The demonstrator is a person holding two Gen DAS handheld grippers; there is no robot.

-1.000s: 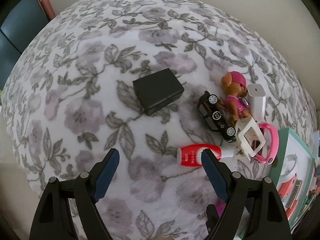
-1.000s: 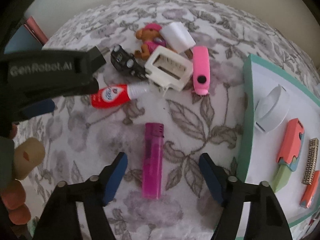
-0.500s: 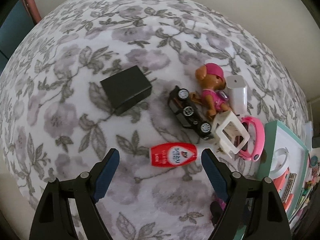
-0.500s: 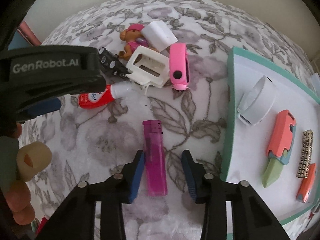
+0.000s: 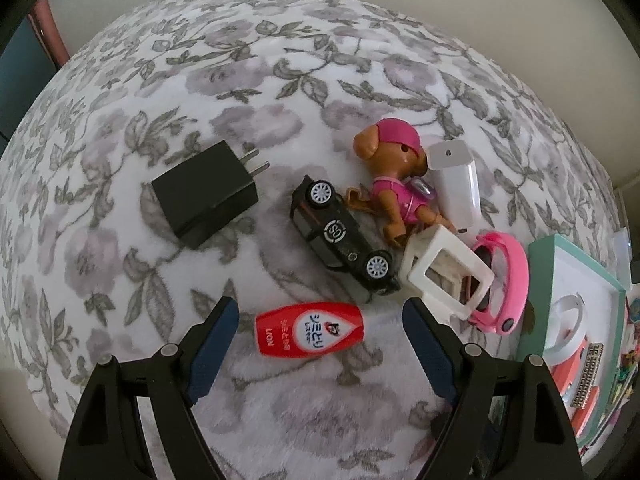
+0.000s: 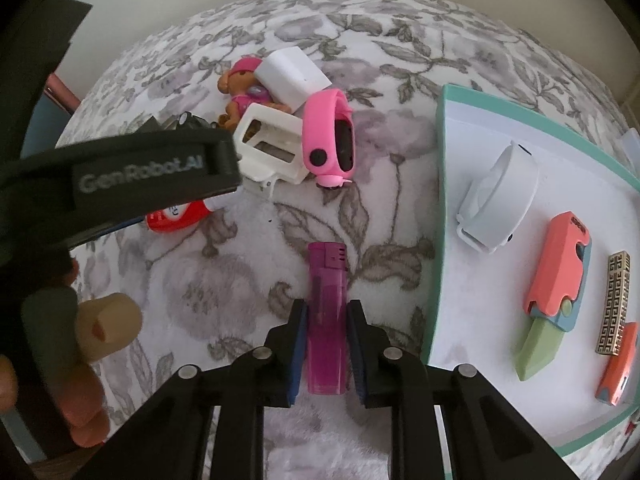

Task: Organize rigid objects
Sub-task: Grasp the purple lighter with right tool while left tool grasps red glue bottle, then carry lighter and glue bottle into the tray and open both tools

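The right claw (image 6: 326, 344) had just been closing, and its blue pads pressed both sides of the purple lighter (image 6: 326, 312), which lay lengthwise on the floral cloth (image 6: 380, 40) with its cap end pointing away. Just right of it stood the teal-rimmed tray (image 6: 440, 200), which held a white wristband (image 6: 496, 200), a coral folding knife with a green blade (image 6: 556, 288), a patterned metal bar (image 6: 614, 302) and an orange piece (image 6: 616, 364) at the edge.

Over on the other side, the left claw (image 5: 316, 344) hung wide open and held nothing. The red LION bottle (image 5: 310, 330) lay on its side between the two fingers, clear of both pads. Beyond it the clutter sat tight together: a black toy car (image 5: 344, 236) tipped on its side, a brown toy dog in pink (image 5: 394, 184) against it, a white charger block (image 5: 456, 184) behind the dog, a white plastic frame (image 5: 448, 274) that leaned on a pink watch (image 5: 502, 280). That cluster crowded the bottle's far right end. A black plug adapter (image 5: 206, 196) lay apart to the left, prongs up and away.

In the right wrist view the left gripper's black body crossed the scene and covered most of the red bottle and the car; a person's fingers (image 6: 86, 404) gripped its handle at lower left.
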